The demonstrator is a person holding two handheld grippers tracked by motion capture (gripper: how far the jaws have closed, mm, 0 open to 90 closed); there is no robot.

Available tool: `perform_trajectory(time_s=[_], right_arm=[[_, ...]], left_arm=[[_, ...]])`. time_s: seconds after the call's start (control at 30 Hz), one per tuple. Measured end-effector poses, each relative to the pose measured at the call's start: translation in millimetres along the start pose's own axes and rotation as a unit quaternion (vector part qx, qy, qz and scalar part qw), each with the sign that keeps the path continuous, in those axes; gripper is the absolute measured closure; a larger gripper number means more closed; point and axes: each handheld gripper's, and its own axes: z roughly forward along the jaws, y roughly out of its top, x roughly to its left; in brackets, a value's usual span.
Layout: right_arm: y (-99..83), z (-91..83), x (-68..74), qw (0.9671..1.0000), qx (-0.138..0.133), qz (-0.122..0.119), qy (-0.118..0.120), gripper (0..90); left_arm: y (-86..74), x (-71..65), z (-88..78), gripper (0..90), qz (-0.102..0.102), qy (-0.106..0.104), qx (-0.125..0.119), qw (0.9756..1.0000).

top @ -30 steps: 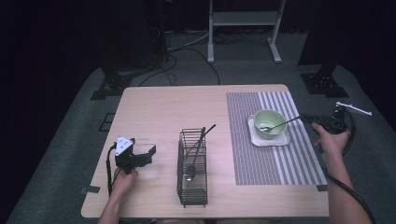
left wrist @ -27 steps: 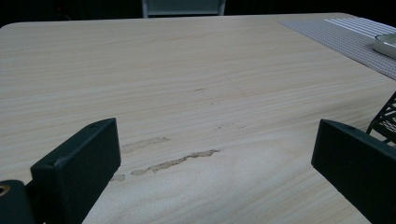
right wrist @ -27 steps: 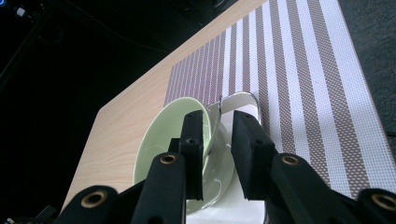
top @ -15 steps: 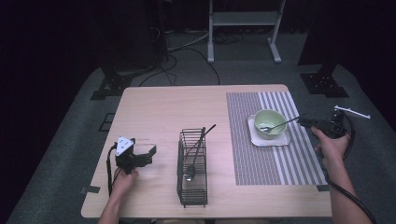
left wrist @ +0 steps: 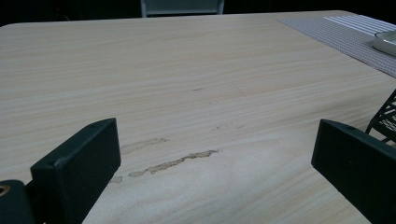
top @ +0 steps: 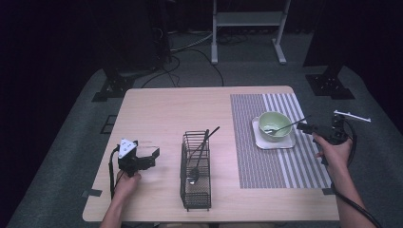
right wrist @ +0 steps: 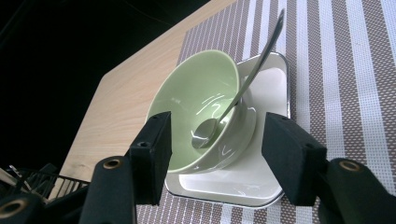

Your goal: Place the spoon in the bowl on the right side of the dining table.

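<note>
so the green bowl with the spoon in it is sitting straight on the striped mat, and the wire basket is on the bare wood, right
Not quite. The green bowl with the spoon in it sits on a white square plate, and that plate lies on the striped mat. The right gripper view shows the plate under the bowl plainly. The rest holds: the wire basket stands on the bare wood.

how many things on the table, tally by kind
bowl: 1
square plate: 1
placemat: 1
wire basket: 1
utensils: 2, a spoon in the bowl and a ladle-like one in the basket
total: 6
</note>
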Motion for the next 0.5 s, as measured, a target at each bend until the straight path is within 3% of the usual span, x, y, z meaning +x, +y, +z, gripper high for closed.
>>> perform_trajectory(time_s=[0.5], right_arm=[[-11.3, 2.5, 10.7, 0.9997, 0.012, -0.019, 0.007, 35.9]], left_arm=[[-0.1, 0.5, -0.2, 0.4, -0.001, 0.000, -0.001, 1.0000]])
